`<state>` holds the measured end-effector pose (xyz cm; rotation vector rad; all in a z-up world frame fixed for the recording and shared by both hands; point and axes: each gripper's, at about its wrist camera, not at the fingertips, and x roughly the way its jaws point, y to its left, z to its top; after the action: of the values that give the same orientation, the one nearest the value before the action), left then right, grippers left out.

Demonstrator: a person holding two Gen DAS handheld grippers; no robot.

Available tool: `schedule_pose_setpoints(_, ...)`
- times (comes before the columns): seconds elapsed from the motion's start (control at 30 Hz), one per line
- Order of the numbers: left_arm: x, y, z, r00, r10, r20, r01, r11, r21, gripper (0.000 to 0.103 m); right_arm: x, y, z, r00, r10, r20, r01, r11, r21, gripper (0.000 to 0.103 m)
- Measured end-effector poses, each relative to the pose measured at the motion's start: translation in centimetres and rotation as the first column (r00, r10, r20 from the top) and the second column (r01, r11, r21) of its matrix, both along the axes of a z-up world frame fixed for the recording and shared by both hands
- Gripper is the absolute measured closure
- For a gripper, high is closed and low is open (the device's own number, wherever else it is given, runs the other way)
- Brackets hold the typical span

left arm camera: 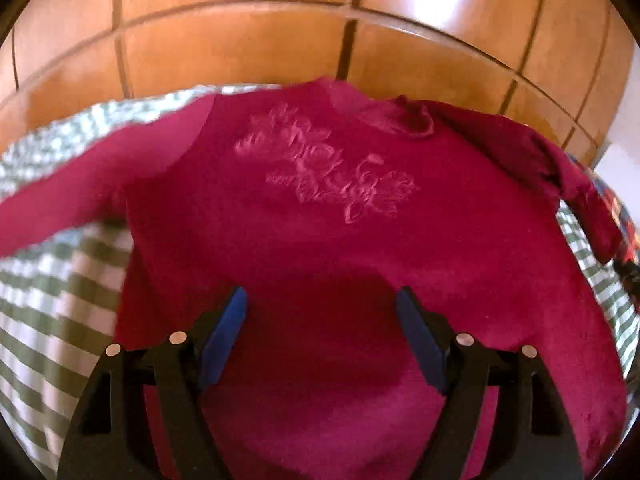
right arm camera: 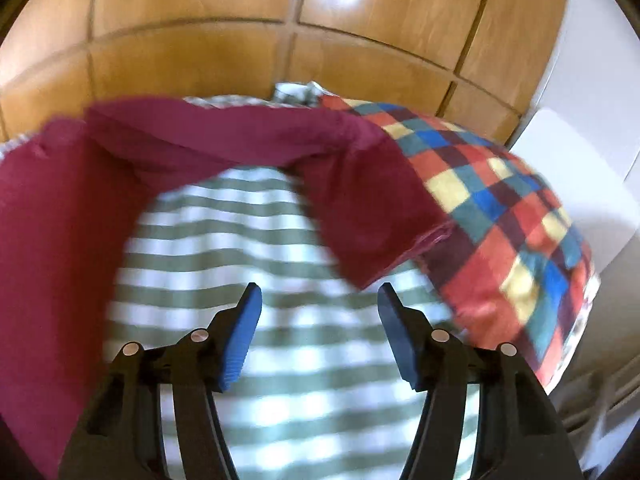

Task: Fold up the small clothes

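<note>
Striped bedsheet, plush crimson top.

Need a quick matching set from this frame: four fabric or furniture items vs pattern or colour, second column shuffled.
Column A:
1. top
2. bed cover
3. pillow
4. wardrobe doors

Column B:
a. green and white stripes
b. glossy brown wood panels
c. dark red with an embossed floral motif
d. multicolour checks

Pairs: 1-c, 2-a, 3-d, 4-b
</note>
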<state>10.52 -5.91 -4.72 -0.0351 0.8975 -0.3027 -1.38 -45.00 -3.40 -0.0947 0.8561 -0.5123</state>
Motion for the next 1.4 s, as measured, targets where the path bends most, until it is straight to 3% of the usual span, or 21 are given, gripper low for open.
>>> schedule_pose_setpoints(0.1,-0.2,0.0,-0.4,1.0,-0.012,0.004,0.012,1.0,0.005,0.02,2.2,-2.2,-1.8,0.999,-0.029,-0.044,0.028,0.999,-0.018,0.048)
schedule_pose_setpoints(0.2,-0.2,-0.7,-0.6,1.0,-0.024,0.009,0.024,0.999,0.048,0.016,3.8,-4.6,-3.6,0.993,-0.072,-0.092,0.073,0.997,0.005,0.067)
schedule_pose_setpoints(0.23,-0.1,-0.7,-0.8,1.0,-0.025,0.008,0.025,0.998,0.051,0.015,3.9,-5.0,-3.4,0.994,-0.071,-0.084,0.074,0.997,0.028,0.087)
schedule_pose_setpoints(0.27,0.0,-0.7,-0.8,1.0,-0.027,0.008,0.027,0.998,0.051,0.015,3.8,-5.0,-3.0,0.994,-0.068,-0.088,0.072,0.996,0.044,0.096)
schedule_pose_setpoints(0.33,0.2,-0.7,-1.0,1.0,-0.029,0.005,0.029,0.999,0.039,0.014,3.0,-4.9,-1.9,0.996,-0.059,-0.066,0.065,0.993,0.101,0.098)
schedule_pose_setpoints(0.5,0.5,-0.7,-1.1,0.999,-0.032,0.005,0.032,0.999,0.028,0.013,-1.9,-3.3,5.3,0.992,-0.017,0.127,-0.009,0.979,0.204,0.098)
schedule_pose_setpoints(0.67,0.6,-0.7,-1.1,0.999,-0.032,0.006,0.032,0.999,0.023,0.013,-5.4,-3.4,13.7,0.946,-0.027,0.324,-0.045,0.976,0.212,0.098)
schedule_pose_setpoints(0.73,0.6,-0.6,-1.1,0.999,-0.032,0.007,0.032,0.999,0.022,0.013,-6.0,-3.9,16.4,0.925,-0.048,0.377,-0.028,0.981,0.194,0.098)
schedule_pose_setpoints(0.83,0.6,-0.6,-1.1,1.0,-0.031,0.007,0.03,0.999,0.018,0.013,-4.8,-6.5,18.1,0.916,-0.118,0.384,0.057,0.985,0.165,0.098)
schedule_pose_setpoints(0.9,0.7,-0.5,-1.1,1.0,-0.03,0.007,0.03,0.999,0.017,0.013,-3.8,-8.9,18.2,0.914,-0.183,0.361,0.12,0.974,0.19,0.098)
schedule_pose_setpoints(1.07,0.7,-0.6,-1.1,1.0,-0.03,0.007,0.03,0.999,0.024,0.013,0.6,-17.3,15.6,0.891,-0.394,0.226,0.326,0.901,0.285,0.098)
schedule_pose_setpoints(1.3,0.8,-0.8,-1.3,0.999,-0.034,0.004,0.033,0.998,0.047,0.011,6.5,-24.2,11.3,0.865,-0.495,0.078,0.462,0.849,0.255,0.098)
schedule_pose_setpoints(1.37,0.9,-0.9,-1.4,0.999,-0.035,0.002,0.035,0.998,0.051,0.011,6.9,-25.3,10.5,0.869,-0.491,0.061,0.457,0.843,0.285,0.079)
schedule_pose_setpoints(1.4,0.9,-0.9,-1.4,0.999,-0.036,0.001,0.036,0.998,0.054,0.01,6.5,-25.5,10.5,0.861,-0.504,0.067,0.464,0.834,0.298,0.05)
